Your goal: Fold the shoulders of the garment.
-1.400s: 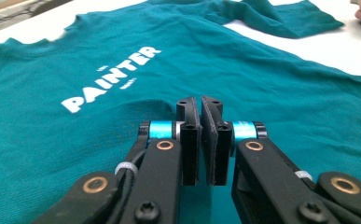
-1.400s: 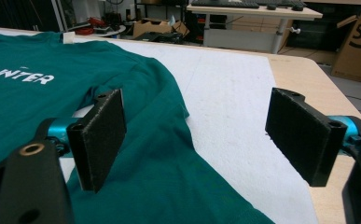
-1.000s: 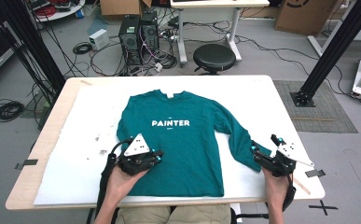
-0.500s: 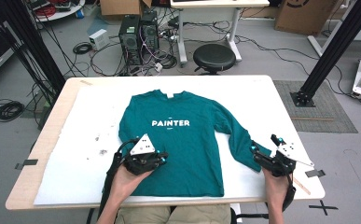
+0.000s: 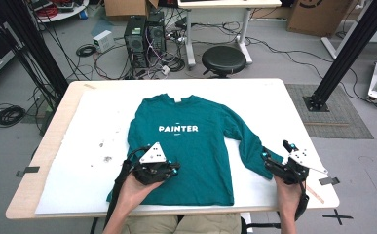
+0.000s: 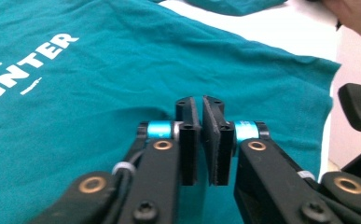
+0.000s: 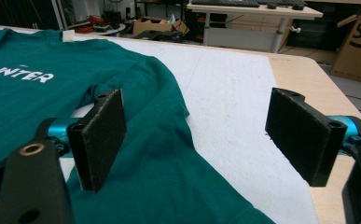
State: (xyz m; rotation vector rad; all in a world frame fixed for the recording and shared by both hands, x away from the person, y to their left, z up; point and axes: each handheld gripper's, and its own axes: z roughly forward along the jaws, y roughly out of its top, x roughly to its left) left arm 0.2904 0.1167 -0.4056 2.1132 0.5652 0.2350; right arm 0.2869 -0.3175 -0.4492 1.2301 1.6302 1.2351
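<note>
Left gripper view has the left tongs (image 6: 201, 140) nearly together, just easing apart, nothing pinched, over the teal shirt (image 5: 196, 146). They shifted rightward since a second ago. Right tongs (image 7: 206, 140) stand spread over the sleeve (image 7: 169, 154), so folding awaits a grip.

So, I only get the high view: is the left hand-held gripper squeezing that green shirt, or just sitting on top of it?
Observer: Its own view shows the left hand-held gripper nearly shut. The jaws have just been opening, a thin slit parts the pads, and no cloth of the shirt shows between them.
Operator: And the right one, down by the sleeve?
Observer: The right hand-held gripper stands wide open. The sleeve runs beneath the pad at the left of its view, and nothing is clamped.
</note>
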